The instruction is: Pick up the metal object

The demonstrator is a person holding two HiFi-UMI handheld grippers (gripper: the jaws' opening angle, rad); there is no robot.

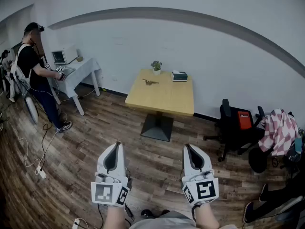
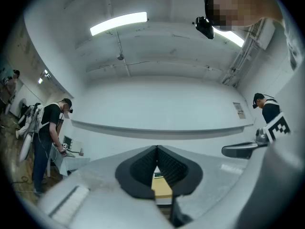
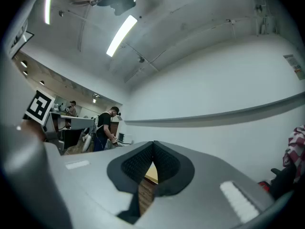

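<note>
A small metal object lies on the far half of a square wooden table across the room. Both grippers hang low in the head view, well short of the table. My left gripper is shut with nothing in it; in the left gripper view its jaws meet at the tips, with a strip of the table showing below them. My right gripper is shut and empty too, and in the right gripper view its tips touch.
A potted plant and a tissue box stand at the table's far edge. A person works at a white desk on the left. A black chair with clothes sits at right. Cables trail on the wooden floor.
</note>
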